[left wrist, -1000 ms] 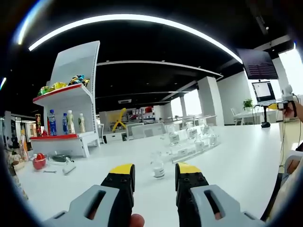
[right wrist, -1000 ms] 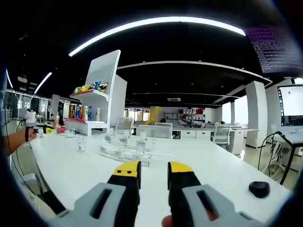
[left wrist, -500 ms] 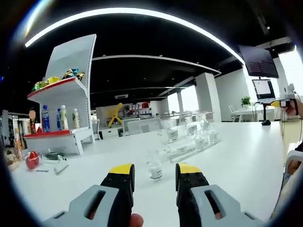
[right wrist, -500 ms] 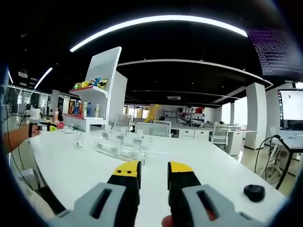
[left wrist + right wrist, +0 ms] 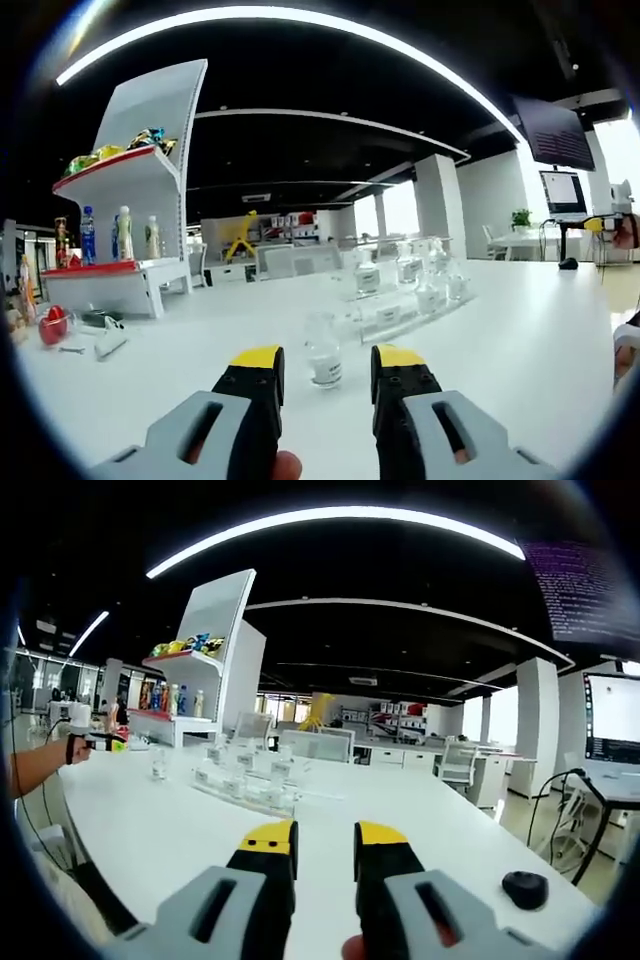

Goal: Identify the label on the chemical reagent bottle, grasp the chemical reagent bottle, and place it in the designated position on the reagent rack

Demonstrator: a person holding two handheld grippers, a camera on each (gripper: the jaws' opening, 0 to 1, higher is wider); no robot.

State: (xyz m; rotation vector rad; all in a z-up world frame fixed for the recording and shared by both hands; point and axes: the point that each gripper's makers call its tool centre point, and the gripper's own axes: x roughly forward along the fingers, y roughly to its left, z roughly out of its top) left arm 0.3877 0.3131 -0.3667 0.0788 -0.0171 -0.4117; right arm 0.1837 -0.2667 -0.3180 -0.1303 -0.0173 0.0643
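Note:
A small clear reagent bottle [image 5: 323, 350] with white contents stands alone on the white table, just beyond the open jaws of my left gripper [image 5: 325, 358]. Behind it a clear acrylic reagent rack [image 5: 400, 300] holds several labelled bottles. In the right gripper view the same rack [image 5: 245, 780] sits at left-centre, with the lone bottle [image 5: 158, 763] further left. My right gripper [image 5: 325, 833] is open over bare table, holding nothing. The other gripper [image 5: 100, 743] shows at far left in a person's hand.
A white display shelf [image 5: 125, 245] with drink bottles and snacks stands at the left. A red object [image 5: 52, 326] and small tools lie beside it. A black mouse-like object [image 5: 524, 888] lies on the table at right. Monitors and desks fill the background.
The left gripper has moved closer to the lone bottle, which now looks bigger between the jaw tips. The right view has drifted slightly; both grippers stay open.

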